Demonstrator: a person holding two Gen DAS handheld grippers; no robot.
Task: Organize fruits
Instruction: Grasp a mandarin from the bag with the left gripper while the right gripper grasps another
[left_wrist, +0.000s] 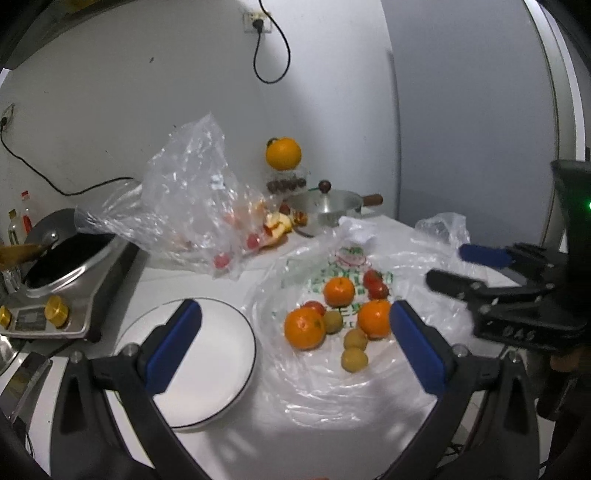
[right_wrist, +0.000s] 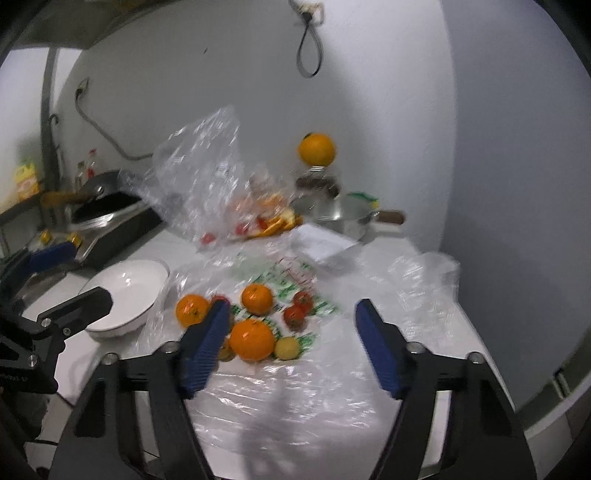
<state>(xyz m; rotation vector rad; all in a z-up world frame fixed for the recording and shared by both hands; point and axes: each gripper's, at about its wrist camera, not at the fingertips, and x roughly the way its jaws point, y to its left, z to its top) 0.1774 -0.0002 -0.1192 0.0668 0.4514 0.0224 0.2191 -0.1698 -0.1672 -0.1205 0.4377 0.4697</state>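
Orange, round fruits (left_wrist: 334, 317) lie clustered on plastic, axis indiscernible.

Grey-white wall (left_wrist: 110, 92) — plugged socket (left_wrist: 257, 21), dangling black cable (left_wrist: 273, 55), white countertop (left_wrist: 332, 435)

Left gripper (left_wrist: 295, 343) and right gripper (right_wrist: 291, 343), fingers wide apart, empty.

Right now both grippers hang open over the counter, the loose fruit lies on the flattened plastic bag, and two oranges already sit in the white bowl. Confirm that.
One detail is wrong: the white bowl is empty, as the left wrist view shows. The oranges lie with the other fruit on the flattened plastic bag. The left gripper and right gripper are both open.
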